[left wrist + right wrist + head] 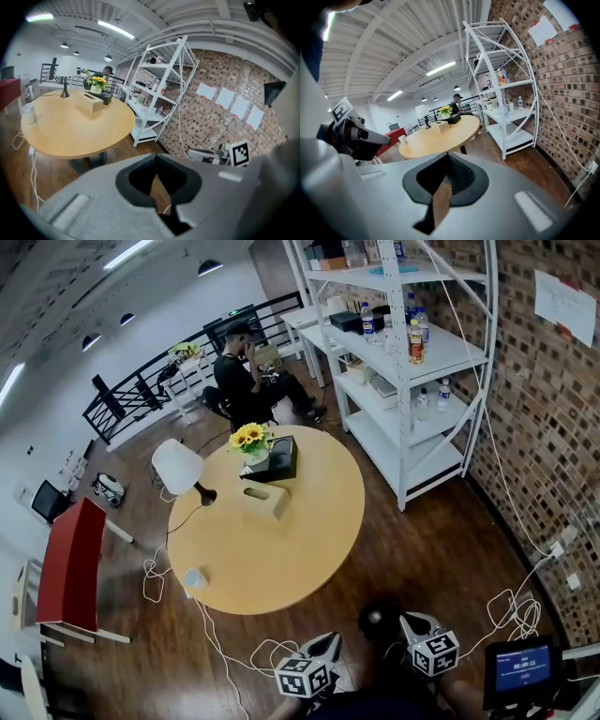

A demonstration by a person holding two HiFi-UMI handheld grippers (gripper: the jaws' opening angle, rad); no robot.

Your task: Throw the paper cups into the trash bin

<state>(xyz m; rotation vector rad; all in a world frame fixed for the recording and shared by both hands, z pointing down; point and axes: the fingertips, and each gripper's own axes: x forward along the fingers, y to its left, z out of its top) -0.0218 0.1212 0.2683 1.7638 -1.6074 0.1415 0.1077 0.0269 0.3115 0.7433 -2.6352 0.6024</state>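
Observation:
One paper cup [194, 578] stands on the near left edge of the round wooden table [300, 540]. The same cup [29, 114] shows in the left gripper view, and as a small white cup [402, 139] in the right gripper view. Both grippers hover low in front of the table, well short of it. My left gripper [326, 645] has its jaws together with nothing between them, and so does my right gripper [411, 623]. In their own views the left gripper [157, 159] and right gripper [447, 157] point toward the table. A dark round object [379, 619] sits on the floor between them; I cannot tell what it is.
On the table stand a white lamp [178, 467], a tissue box [265, 499] and sunflowers [249, 438] by a black box. A white shelf rack [403, 362] lines the brick wall at right. Cables [225, 643] trail on the floor. A person [246, 381] sits beyond the table.

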